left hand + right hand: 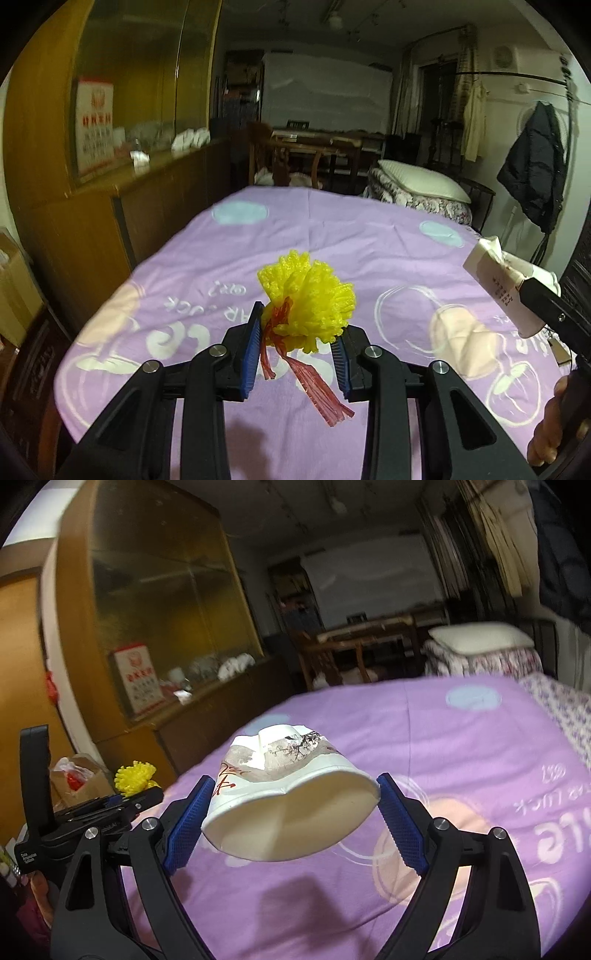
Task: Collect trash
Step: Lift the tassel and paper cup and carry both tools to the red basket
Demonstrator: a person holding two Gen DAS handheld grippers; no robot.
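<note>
The left gripper (300,341) clamps a yellow foam net (308,304) above the bed (332,229). The right gripper (293,805) pinches a crushed cup (290,805), mouth toward the camera, also aloft. A box (83,781) sits beyond the bed's left edge, nearer the left gripper.

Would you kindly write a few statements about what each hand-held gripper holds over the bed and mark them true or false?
1. The left hand-held gripper holds a yellow foam net. True.
2. The right hand-held gripper is empty. False: it clamps a crushed paper cup.
3. The bedspread is purple. True.
4. The cup lies on the bed. False: it is held above it.
</note>
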